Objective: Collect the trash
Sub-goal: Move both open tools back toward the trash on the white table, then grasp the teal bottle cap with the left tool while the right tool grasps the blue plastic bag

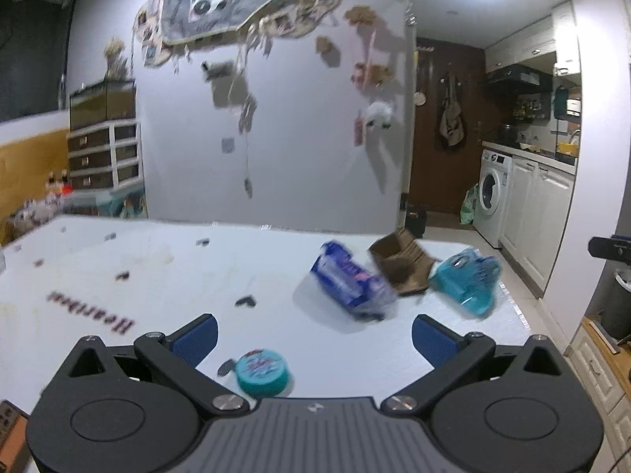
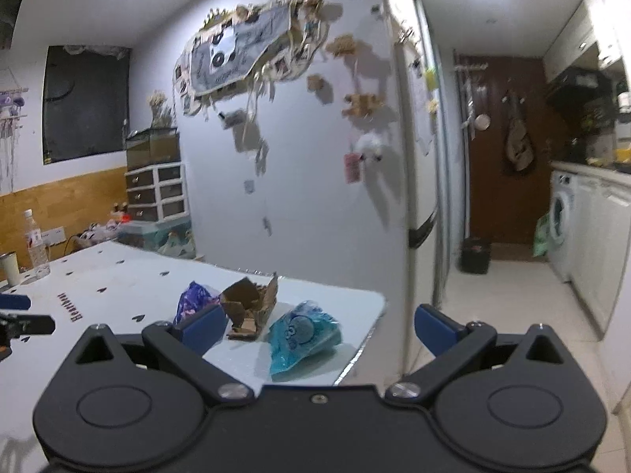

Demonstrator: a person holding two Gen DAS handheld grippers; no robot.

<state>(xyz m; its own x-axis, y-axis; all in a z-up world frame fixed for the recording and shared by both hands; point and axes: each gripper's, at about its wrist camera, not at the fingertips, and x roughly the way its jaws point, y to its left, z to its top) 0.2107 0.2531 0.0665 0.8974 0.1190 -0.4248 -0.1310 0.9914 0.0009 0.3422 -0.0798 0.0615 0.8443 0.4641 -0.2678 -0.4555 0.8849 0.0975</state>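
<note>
Three pieces of trash lie near the right end of the white table [image 1: 165,276]: a blue-purple wrapper [image 1: 351,282], a torn brown cardboard box [image 1: 400,266] and a crumpled teal plastic bag [image 1: 467,278]. A teal round lid [image 1: 263,370] rests close to my left gripper [image 1: 314,335], which is open and empty, short of the wrapper. In the right wrist view the wrapper [image 2: 193,299], the cardboard [image 2: 250,307] and the teal bag [image 2: 301,335] sit just ahead of my right gripper [image 2: 315,329], open and empty, with the bag between its spread fingers.
The table corner [image 2: 380,299] drops to a tiled floor on the right. A clear bottle [image 2: 36,242] and a metal cup [image 2: 11,266] stand at the table's far left. A washing machine [image 1: 493,197], white cabinets and a dark bin [image 2: 475,254] line the corridor.
</note>
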